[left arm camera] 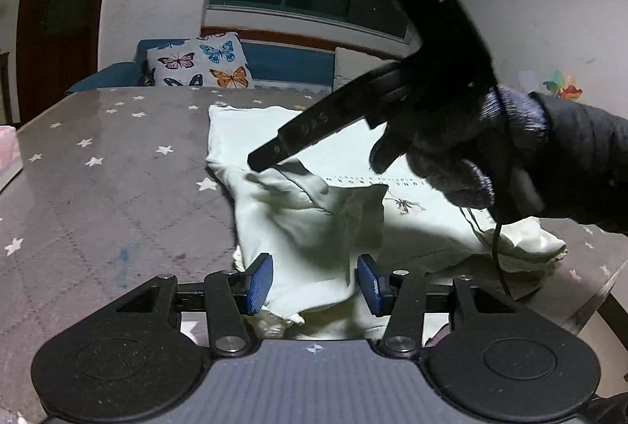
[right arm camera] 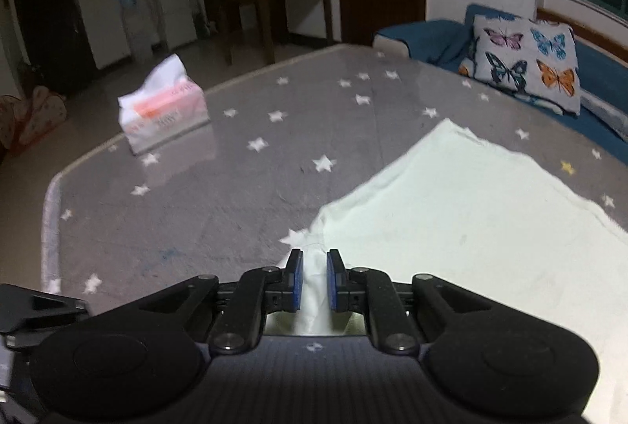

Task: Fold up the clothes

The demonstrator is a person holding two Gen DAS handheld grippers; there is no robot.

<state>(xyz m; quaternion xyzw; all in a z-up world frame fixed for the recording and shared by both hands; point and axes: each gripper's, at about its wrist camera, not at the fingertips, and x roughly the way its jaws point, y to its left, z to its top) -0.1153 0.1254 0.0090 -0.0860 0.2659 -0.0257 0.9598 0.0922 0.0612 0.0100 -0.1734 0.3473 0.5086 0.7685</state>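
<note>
Mid-fold: pale cream printed cotton garment (left arm camera: 314, 220) on the grey star-patterned table cover (left arm camera: 110, 180), toward its right edge.

Pink-and-white soft tissue pack (right arm camera: 165, 110) sits near the table's far left edge. Left gripper (left arm camera: 314, 282): blue pads apart, straddling a raised bunch of cloth at the near edge, not pinching. Right gripper (right arm camera: 314, 278): pads nearly together, a ridge of cloth between them; a firm clamp cannot be confirmed. Gloved right hand (left arm camera: 463, 157) angles its tool down over the garment. Judgement: a flap is being gathered; next needs a secure pinch.
</note>
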